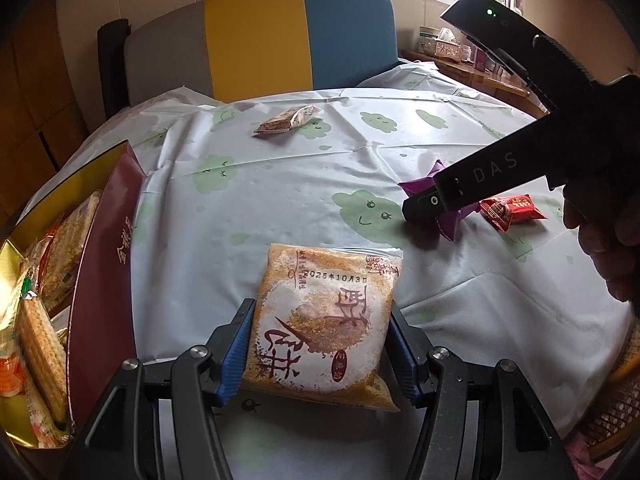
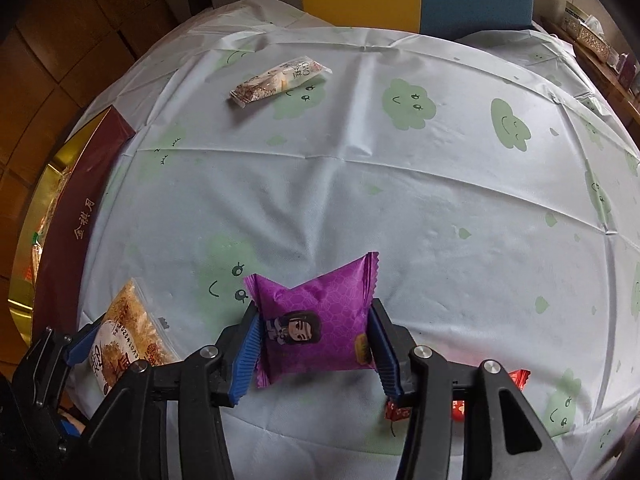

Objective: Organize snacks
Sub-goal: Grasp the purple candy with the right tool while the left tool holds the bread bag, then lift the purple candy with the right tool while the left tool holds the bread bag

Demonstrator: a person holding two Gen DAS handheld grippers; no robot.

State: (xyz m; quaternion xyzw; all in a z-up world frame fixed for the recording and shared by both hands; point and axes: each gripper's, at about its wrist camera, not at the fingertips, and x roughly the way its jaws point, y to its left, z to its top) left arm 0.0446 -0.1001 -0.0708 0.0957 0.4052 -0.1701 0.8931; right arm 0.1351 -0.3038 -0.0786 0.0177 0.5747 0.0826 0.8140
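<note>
Blue pads: ribbed blue pads line the jaws of both tools.
Left gripper (image 1: 320,344): jaws clamped on the orange sesame-cake packet (image 1: 324,320), one pad on each side edge; packet sits low over the surface at the near edge.
Right gripper (image 2: 314,340): jaws clenched on the purple snack packet (image 2: 316,328), cartoon face up, wrapper creased in at the top; seen from the left wrist view the tool (image 1: 424,204) tips down onto the purple wrapper (image 1: 448,220).
Red packet (image 1: 512,210): lying on the cloth just beside the purple one, on its right; partly hidden under the right tool in the right wrist view.
Box (image 1: 104,280): maroon-walled, gold inside, at the left edge of the surface, just left of the orange packet; holds wafer-type packets (image 1: 44,344).
Surface (image 2: 360,184): pale tablecloth with green cloud faces, creased.
Far snack bar (image 2: 280,80): beige wrapper, lying alone at the far side, well apart from both tools.
Chair (image 1: 260,36): grey, yellow and blue back, behind the far edge.
</note>
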